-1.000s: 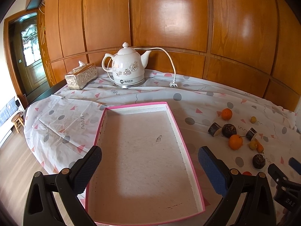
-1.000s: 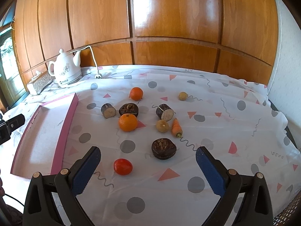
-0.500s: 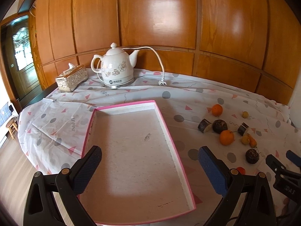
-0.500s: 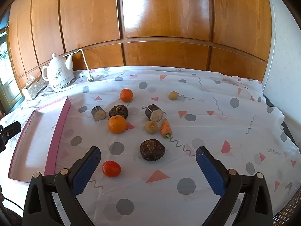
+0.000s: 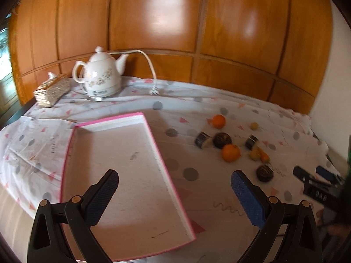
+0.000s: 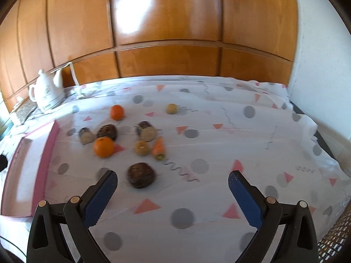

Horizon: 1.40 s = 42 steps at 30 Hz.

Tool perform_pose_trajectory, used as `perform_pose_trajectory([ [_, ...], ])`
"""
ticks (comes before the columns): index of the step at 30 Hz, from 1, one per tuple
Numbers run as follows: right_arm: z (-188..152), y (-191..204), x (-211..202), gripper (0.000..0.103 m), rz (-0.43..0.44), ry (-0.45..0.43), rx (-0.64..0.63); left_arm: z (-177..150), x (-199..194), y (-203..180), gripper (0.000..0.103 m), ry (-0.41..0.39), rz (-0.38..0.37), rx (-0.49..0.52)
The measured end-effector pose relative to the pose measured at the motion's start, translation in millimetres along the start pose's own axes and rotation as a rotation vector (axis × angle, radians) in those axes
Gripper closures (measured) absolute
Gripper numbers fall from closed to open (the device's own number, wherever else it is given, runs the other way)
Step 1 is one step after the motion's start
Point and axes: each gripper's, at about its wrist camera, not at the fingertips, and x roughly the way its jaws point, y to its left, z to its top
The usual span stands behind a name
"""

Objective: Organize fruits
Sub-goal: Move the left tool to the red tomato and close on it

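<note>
A pink-rimmed empty tray [image 5: 158, 153] [image 6: 47, 151] lies on the patterned tablecloth. To its right are scattered fruits: a large orange [image 6: 103, 147] [image 5: 230, 152], a smaller orange [image 6: 117, 112] [image 5: 218, 121], a dark round fruit [image 6: 141, 175] [image 5: 265, 173], another dark fruit [image 6: 107, 131], a carrot [image 6: 158, 148] and cut pieces. My left gripper [image 5: 174, 178] hovers open over the tray's right edge. Open too, my right gripper [image 6: 172, 178] hangs near the front dark fruit, holding nothing; it also shows at the right edge of the left wrist view [image 5: 316, 175].
A white teapot [image 5: 101, 77] [image 6: 47, 95] with a cord stands at the back left, beside a gold tissue box [image 5: 51, 89]. Wooden wall panels rise behind the table. A white wall borders the right side.
Both grippers have swung to the right; the tray and fruits shifted left in both views. The red tomato seen earlier near the right gripper's left finger is out of sight now. Jaws stayed open.
</note>
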Motion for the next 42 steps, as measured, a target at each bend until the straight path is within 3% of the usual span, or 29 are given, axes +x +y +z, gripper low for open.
perform_pose_trajectory([
  [6,-1,-32,4,0.000,-0.081,0.025,0.054,1,13,-21,0.000,0.064,-0.067,0.083],
  [14,-7,-53,9,0.000,-0.112,0.061,0.081,-1,28,-56,0.005,0.132,-0.191,0.216],
  [23,-14,-79,14,0.000,-0.147,0.103,0.134,-12,61,-90,0.031,0.256,-0.293,0.316],
  [34,-20,-102,22,0.000,-0.165,0.136,0.207,-28,97,-110,0.053,0.369,-0.308,0.337],
  [42,-24,-103,29,0.002,-0.172,0.153,0.203,-32,112,-115,0.060,0.399,-0.292,0.323],
])
